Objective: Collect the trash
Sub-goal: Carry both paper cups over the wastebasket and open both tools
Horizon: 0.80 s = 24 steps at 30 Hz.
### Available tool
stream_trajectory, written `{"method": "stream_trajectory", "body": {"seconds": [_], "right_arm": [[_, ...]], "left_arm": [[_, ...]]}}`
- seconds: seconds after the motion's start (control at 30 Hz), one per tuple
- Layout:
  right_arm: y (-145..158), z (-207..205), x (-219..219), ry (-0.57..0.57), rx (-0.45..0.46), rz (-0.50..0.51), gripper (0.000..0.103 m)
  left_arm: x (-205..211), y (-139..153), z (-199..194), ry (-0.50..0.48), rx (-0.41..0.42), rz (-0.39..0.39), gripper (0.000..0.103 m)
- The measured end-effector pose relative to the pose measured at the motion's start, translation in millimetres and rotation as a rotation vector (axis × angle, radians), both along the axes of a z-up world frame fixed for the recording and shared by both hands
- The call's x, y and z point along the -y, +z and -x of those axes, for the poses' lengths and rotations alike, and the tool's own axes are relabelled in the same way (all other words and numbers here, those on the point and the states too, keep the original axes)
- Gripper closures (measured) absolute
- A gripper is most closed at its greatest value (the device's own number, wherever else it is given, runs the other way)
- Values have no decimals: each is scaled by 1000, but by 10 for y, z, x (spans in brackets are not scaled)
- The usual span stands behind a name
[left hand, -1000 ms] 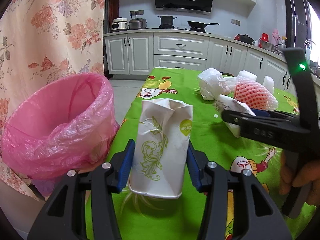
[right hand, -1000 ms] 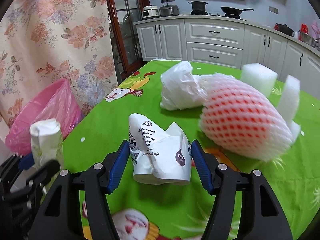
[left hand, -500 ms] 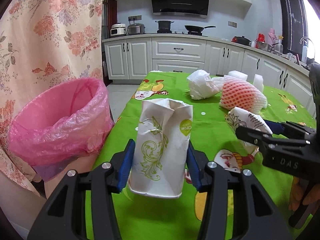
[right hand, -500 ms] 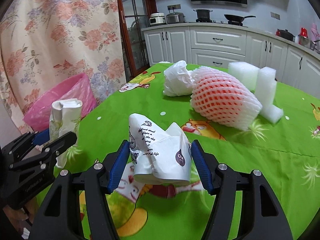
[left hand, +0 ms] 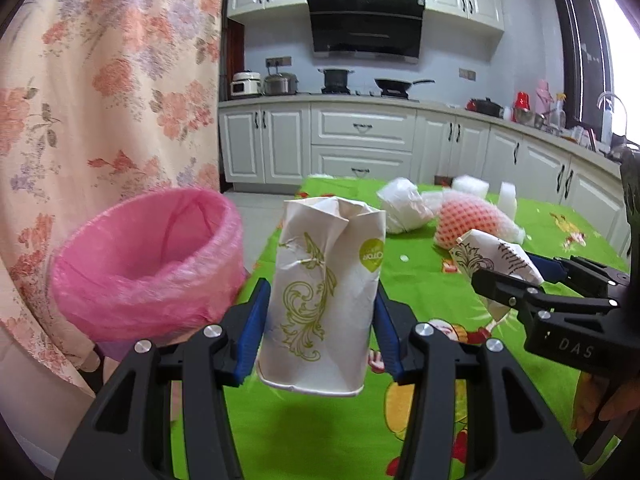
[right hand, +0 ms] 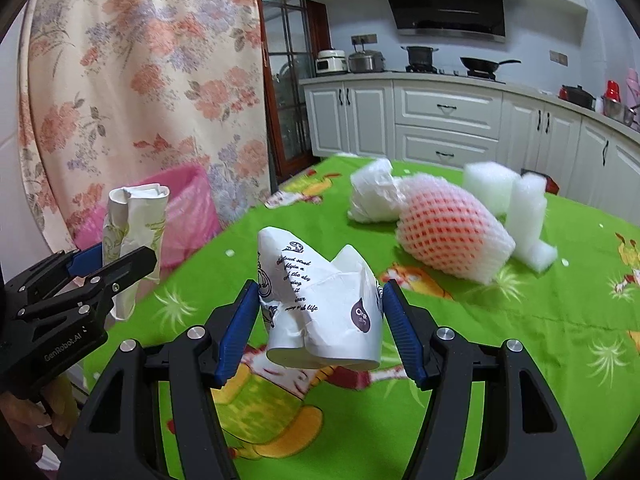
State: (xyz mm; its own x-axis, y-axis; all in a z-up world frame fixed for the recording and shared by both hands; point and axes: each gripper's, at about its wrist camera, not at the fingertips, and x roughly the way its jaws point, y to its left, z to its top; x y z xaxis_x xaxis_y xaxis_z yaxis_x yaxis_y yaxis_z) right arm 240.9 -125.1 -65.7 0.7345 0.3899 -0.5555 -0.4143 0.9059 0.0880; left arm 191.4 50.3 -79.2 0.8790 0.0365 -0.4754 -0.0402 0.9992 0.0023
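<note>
Pink bin (left hand: 148, 264) base hidden behind table (left hand: 440, 292).

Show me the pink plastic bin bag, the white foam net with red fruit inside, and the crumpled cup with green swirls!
Pink plastic bin bag (left hand: 132, 280): left wrist view, outer side.
White foam net (right hand: 452, 232): right wrist view, middle.
Crumpled cup with green swirls (left hand: 320, 300): left wrist view, front wall.

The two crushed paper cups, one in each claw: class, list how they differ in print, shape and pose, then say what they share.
1. The left claw's cup bears a green scroll pattern; the right claw's cup bears dark script and a purple drop logo.
2. The left claw's cup stands tall and upright, pinched at its top; the right claw's cup is squat, its top crumpled into points.

Shared: both are white, crushed and clamped above the green tablecloth.
</note>
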Motion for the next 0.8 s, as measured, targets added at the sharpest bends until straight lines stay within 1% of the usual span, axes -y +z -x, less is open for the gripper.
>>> {"method": "stream_trajectory", "body": {"seconds": [0.27,0.4,0.57,0.8], "right_arm": [[277,-47,-306,86,48,-39,43],[338,-91,-519,135,56,-44,43],[384,-186,-810,200,59,-48,43],[451,-394,-1249,274,66,-58,42]], "left_arm": [[-376,277,107,82,73,11,55],[-608,387,108,135,103,11,55],[-871,465,59,194,126,-17,55],[-1251,527,-107,241,143,-36,55]]}}
